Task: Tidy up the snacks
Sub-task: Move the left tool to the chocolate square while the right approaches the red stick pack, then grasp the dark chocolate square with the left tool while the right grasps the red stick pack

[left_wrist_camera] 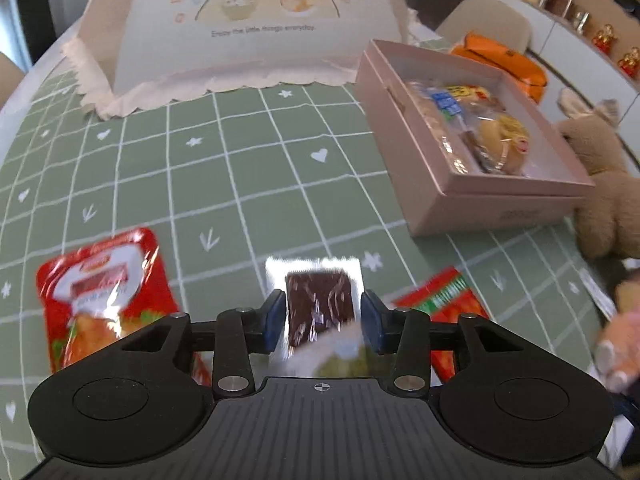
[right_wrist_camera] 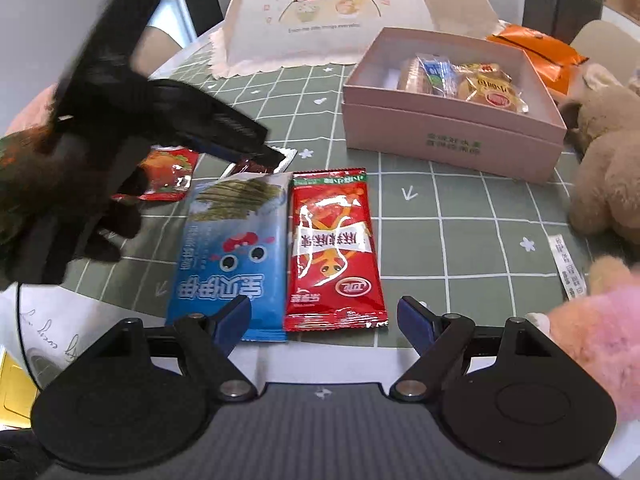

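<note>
The left gripper (left_wrist_camera: 320, 322) points down at a small clear-wrapped dark brown snack square (left_wrist_camera: 318, 306) that lies on the green checked tablecloth (left_wrist_camera: 224, 184). The square sits between the two blue pads (left_wrist_camera: 273, 322), but a thin gap shows on each side, so the pads are not pressing it; the tool is released. This picture is a little blurred there, so contact on the left pad I cannot fully exclude.

The right gripper (right_wrist_camera: 323, 322) is spread wide and holds nothing. Between and just in front of its fingers lie two packets side by side, touching: a long blue foil seaweed snack packet (right_wrist_camera: 230, 252) on the left and a red foil spicy snack packet (right_wrist_camera: 334, 248) on the right. A red pouch with a food picture (left_wrist_camera: 100, 292) lies further left, partly behind the other gripper and the dark-gloved hand (right_wrist_camera: 68, 216) that holds it.

An open pale pink cardboard box (right_wrist_camera: 452, 136) stands further back on the right and contains several wrapped pastries (right_wrist_camera: 486, 90). Just beside the box is a brown plush toy (right_wrist_camera: 608, 168), behind it an orange bag (right_wrist_camera: 536, 50), and a white fabric food cover with a cartoon of two children (right_wrist_camera: 340, 20) stands at the back
</note>
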Demonstrator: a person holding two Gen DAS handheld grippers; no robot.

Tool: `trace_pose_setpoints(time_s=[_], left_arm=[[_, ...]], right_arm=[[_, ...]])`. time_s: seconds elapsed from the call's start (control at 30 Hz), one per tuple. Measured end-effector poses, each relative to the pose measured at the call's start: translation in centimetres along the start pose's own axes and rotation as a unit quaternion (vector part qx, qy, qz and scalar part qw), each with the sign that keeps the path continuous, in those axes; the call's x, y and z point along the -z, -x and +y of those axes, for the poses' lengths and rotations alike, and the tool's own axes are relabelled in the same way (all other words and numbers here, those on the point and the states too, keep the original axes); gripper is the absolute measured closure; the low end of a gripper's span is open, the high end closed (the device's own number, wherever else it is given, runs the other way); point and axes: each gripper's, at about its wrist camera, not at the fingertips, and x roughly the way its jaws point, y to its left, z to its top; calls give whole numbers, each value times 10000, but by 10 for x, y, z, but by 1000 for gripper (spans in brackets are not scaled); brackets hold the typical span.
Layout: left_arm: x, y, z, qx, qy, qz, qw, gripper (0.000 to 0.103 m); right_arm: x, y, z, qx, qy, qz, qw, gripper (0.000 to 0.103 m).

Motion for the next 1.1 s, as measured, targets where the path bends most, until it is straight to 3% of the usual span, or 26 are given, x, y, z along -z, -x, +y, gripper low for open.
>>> trace_pose_setpoints(time_s=[0.13, 0.33, 0.47, 0.53, 0.63, 0.73, 0.87, 0.93, 1.03, 1.1], left_arm=[[21, 31, 20, 68, 362, -77, 9993, 58], [35, 63, 54, -44, 1004, -240, 9946, 58], [36, 72, 62, -71, 1050, -311, 9940, 58], [34, 73, 62, -85, 985, -337, 9945, 58], [31, 67, 57, -58, 939, -341, 9950, 58], [24, 54, 42, 55, 738, -327, 9967, 58], [10, 28, 14, 176, 370, -261, 9988, 58], [3, 13, 3, 78, 253, -242, 9994, 58], [-2, -7, -9, -457, -1, -138, 9989, 59], [0, -10, -12, -524, -42, -150, 9985, 57]], right_arm=[[-3, -22, 21, -267, 241, 174, 9992, 41], [-18, -48, 86, -943, 1076, 226, 9894, 41], [-25, -55, 115, -1070, 1548, 268, 9818, 41], [-27, -48, 112, -974, 1583, 126, 9825, 41], [-27, -33, 85, -392, 1417, -231, 9889, 36], [-26, -22, 49, 27, 925, -234, 9954, 36], [-19, -5, 16, 189, 270, -204, 9993, 36], [-12, 2, 7, 223, 124, -219, 9994, 33], [4, 10, -3, 266, -38, -186, 9995, 31], [11, 10, -6, 343, -119, -144, 9992, 31]])
